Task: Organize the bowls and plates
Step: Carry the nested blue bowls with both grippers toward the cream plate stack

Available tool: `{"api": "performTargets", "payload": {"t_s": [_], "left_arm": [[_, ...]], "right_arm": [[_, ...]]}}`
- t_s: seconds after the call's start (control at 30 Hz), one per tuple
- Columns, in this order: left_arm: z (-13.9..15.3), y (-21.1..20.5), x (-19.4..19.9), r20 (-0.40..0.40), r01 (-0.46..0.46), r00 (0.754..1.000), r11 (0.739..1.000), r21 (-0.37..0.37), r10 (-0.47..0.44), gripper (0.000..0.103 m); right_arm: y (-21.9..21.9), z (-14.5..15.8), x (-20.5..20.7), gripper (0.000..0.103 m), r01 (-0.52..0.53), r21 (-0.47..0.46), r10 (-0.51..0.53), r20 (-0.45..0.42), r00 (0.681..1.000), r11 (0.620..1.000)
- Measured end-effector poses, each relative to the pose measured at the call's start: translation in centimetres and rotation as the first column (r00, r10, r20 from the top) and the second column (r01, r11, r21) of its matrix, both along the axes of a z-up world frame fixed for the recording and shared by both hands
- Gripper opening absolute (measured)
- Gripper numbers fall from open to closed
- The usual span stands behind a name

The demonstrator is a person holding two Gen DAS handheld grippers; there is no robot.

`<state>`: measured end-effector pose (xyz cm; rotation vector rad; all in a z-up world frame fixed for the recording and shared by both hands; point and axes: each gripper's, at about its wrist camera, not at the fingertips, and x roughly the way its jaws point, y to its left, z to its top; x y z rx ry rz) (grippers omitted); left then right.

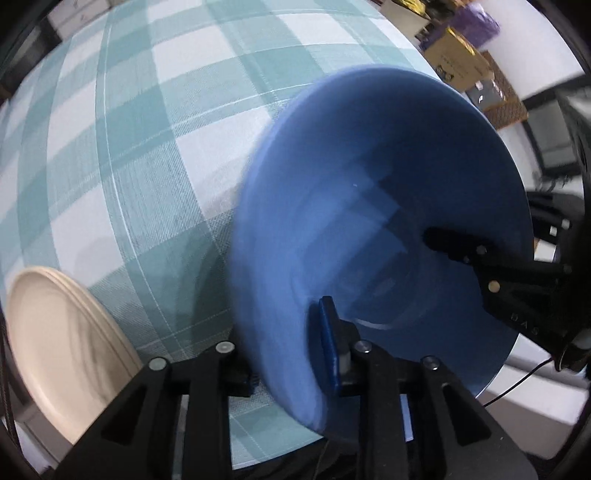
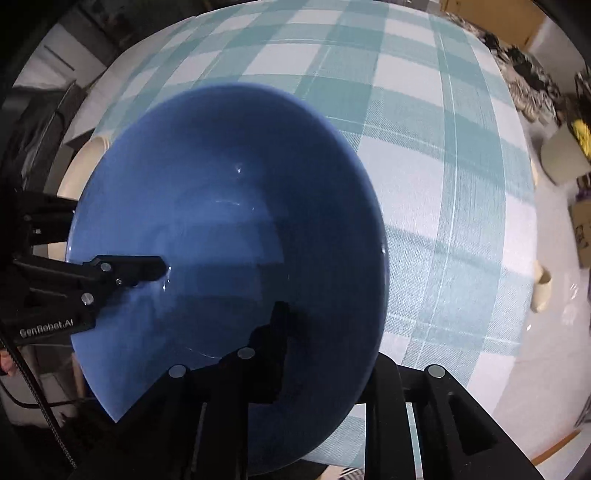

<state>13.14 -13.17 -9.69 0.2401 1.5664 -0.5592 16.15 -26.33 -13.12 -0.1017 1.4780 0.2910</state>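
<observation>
A large blue bowl (image 1: 388, 192) hangs tilted over the teal-and-white checked tablecloth (image 1: 147, 129), held by its rim from two sides. My left gripper (image 1: 291, 354) is shut on the near rim, with its blue pad (image 1: 328, 343) inside the bowl and the other finger outside. My right gripper (image 1: 443, 243) clamps the opposite rim. In the right wrist view the blue bowl (image 2: 229, 206) fills the left half; my right gripper (image 2: 332, 350) pinches its rim, one finger (image 2: 277, 332) inside. The left gripper (image 2: 147, 269) reaches in from the left. A cream plate (image 1: 55, 332) lies on the cloth at lower left.
The cream plate (image 2: 85, 166) peeks out behind the bowl. Cardboard boxes (image 1: 461, 62) and a purple item (image 1: 480, 22) stand beyond the table's far corner. On the floor to the right are a grey bin (image 2: 561, 158) and a cream object (image 2: 541, 291).
</observation>
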Motion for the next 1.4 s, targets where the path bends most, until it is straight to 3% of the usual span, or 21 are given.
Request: {"api": "performTargets", "payload": {"t_s": [0.2,0.5,1.0,1.4], "left_arm": [[-0.2,0.1,0.5,-0.076,-0.019,0.997,1.000,0.016,0.021,0.022],[0.4,1.3,0.5,-0.126,-0.055,0.990,0.998,0.013,0.056,0.021],[3.6,6.8,0.1,-0.061,-0.141,0.988,0.990,-0.019,0.140,0.022],[7.5,18.5,-0.6,0.026,-0.309,0.951,0.951,-0.015,0.309,0.022]], "right_arm": [[0.0,-0.1,0.3,0.020,-0.010,-0.015,0.010,-0.012,1.000,1.000],[0.3,-0.3,1.5,0.019,0.011,0.003,-0.011,-0.034,0.999,1.000],[3.4,3.4,3.7,0.017,-0.002,0.009,0.001,0.041,0.999,1.000],[14.3,7.9,5.8,0.015,-0.155,0.030,0.150,0.116,0.982,0.988]]}}
